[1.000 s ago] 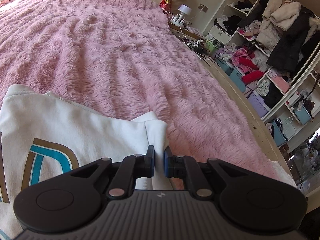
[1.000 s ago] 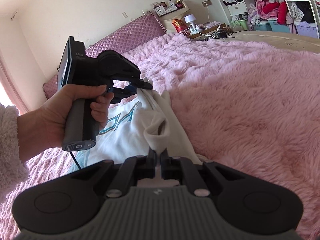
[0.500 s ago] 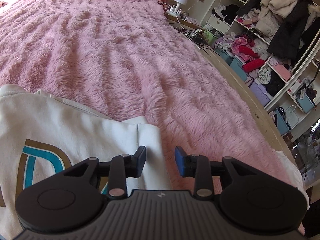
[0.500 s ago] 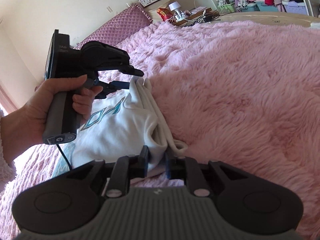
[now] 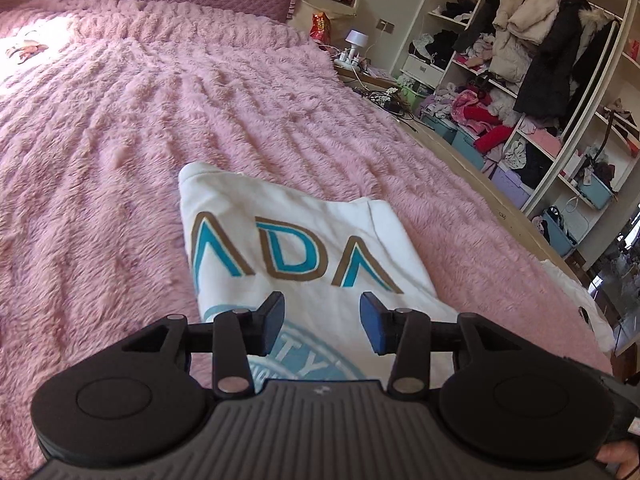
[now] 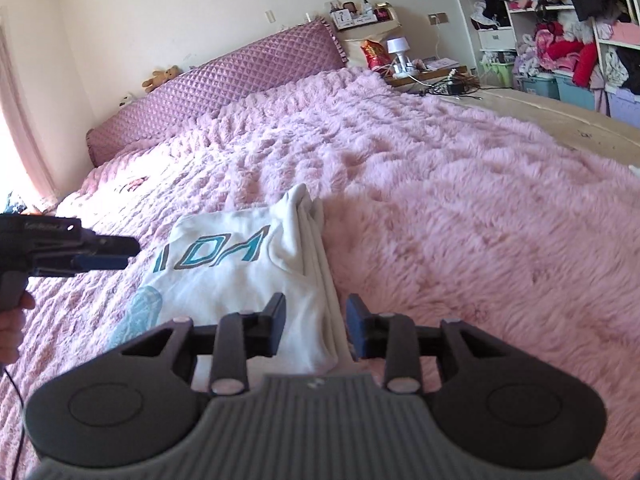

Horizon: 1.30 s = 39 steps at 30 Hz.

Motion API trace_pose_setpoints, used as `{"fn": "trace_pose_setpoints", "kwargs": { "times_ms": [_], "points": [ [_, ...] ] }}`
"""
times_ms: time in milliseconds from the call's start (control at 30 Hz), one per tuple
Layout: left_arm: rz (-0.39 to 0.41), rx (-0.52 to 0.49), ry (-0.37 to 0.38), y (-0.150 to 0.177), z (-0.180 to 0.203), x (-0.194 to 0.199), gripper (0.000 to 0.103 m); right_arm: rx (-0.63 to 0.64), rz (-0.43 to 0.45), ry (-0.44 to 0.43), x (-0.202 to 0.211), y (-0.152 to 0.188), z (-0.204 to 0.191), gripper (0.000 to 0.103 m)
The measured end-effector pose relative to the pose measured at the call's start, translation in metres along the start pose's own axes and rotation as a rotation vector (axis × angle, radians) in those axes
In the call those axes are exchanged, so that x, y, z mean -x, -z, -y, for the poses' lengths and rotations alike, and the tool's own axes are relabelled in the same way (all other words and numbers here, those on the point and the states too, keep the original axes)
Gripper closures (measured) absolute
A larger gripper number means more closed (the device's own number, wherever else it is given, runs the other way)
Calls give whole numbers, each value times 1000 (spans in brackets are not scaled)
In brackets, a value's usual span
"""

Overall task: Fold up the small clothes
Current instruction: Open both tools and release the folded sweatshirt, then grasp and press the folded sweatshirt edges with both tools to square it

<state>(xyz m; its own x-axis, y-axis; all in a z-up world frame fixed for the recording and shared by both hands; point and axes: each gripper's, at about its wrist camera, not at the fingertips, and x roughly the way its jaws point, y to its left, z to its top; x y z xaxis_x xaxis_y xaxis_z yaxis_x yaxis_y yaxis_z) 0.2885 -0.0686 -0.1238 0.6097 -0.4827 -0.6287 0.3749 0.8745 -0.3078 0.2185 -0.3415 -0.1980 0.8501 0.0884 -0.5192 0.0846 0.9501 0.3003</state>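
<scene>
The left gripper [image 5: 322, 322] hangs above the near part of a folded white sweatshirt [image 5: 304, 248], its two blue-padded fingers [image 5: 374, 322] spread wide with nothing between them. From the right wrist view the same tool comes in level from the left edge, pointing at the garment's printed side without touching it, with a bit of the person's left hand [image 6: 12, 320] wrapped low on its grip.

The right gripper [image 6: 316, 326] is likewise released, jaws apart, poised over the near right corner of the sweatshirt where the stacked fold edges [image 6: 320, 256] run away from the camera. Whether its fingers touch the cloth cannot be told.

The sweatshirt lies flat on the fluffy pink bedspread [image 5: 120, 128], toward the foot-side edge of the bed, well clear of the quilted purple headboard cushion [image 6: 224, 80]. Large teal letters outlined in brown read "ADA" [image 5: 296, 256], with a further stroke to their left. Below them a pale blue round emblem [image 5: 316, 356] shows the letters "TY"; the rest is hidden by the gripper body.

Beyond the bed's right edge stands an open wardrobe [image 5: 540, 60] crammed with coats and clothes.
</scene>
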Motion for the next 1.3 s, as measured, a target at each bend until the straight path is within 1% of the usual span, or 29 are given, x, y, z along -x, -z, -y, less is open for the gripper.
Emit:
{"fn": "trace_pose_setpoints", "kwargs": {
  "times_ms": [100, 167, 200, 267, 367, 533, 600, 633, 667, 700, 767, 900, 933, 967, 1000, 1100, 1167, 1233, 1300],
  "points": [
    [11, -28, -43, 36, -15, 27, 52, 78, -6, 3, -9, -3, -6, 73],
    [3, -37, -41, 55, -21, 38, 51, 95, -26, -7, -15, -3, -7, 72],
    [-3, -45, -34, 64, -22, 41, 51, 98, -34, -10, -18, -2, -8, 68],
    [-15, -75, -33, 78, -20, 42, 51, 112, -52, 2, -25, 0, -11, 66],
    [-32, -108, -7, 90, -18, 37, 52, 128, -67, 1, -29, 5, -16, 66],
    [-39, -209, -3, 101, -6, 30, 52, 164, -84, 10, -35, 10, -24, 66],
    [-41, -234, -15, 105, -3, 27, 53, 166, -88, 12, -38, 10, -25, 66],
    [-43, -244, -17, 106, -2, 25, 65, 167, -89, 12, -39, 10, -25, 66],
    [-46, -250, -13, 107, -2, 24, 73, 169, -90, 13, -39, 9, -25, 66],
    [-47, -250, 7, 108, -3, 23, 87, 170, -91, 13, -39, 9, -25, 66],
    [-34, -249, 5, 110, -3, 23, 88, 171, -94, 13, -40, 9, -25, 66],
    [-16, -273, -24, 114, 3, 26, 90, 169, -103, 11, -42, 11, -24, 66],
    [-15, -279, -33, 115, 5, 26, 91, 168, -108, 8, -43, 11, -24, 68],
    [-15, -284, -47, 114, 8, 26, 91, 167, -112, 1, -44, 12, -23, 82],
    [-18, -279, -58, 113, 10, 26, 92, 168, -115, -2, -45, 12, -24, 103],
    [-12, -228, -73, 106, 13, 31, 93, 185, -116, 20, -45, 10, -25, 103],
    [-3, -186, -78, 99, 14, 36, 94, 183, -78, 14, -36, 1, -25, 103],
    [1, -168, -90, 95, 15, 39, 94, 192, -47, 16, -27, -5, -24, 103],
    [-44, -169, -125, 96, 16, 29, 94, 190, -58, 13, -27, -6, -20, 103]
  ]
}}
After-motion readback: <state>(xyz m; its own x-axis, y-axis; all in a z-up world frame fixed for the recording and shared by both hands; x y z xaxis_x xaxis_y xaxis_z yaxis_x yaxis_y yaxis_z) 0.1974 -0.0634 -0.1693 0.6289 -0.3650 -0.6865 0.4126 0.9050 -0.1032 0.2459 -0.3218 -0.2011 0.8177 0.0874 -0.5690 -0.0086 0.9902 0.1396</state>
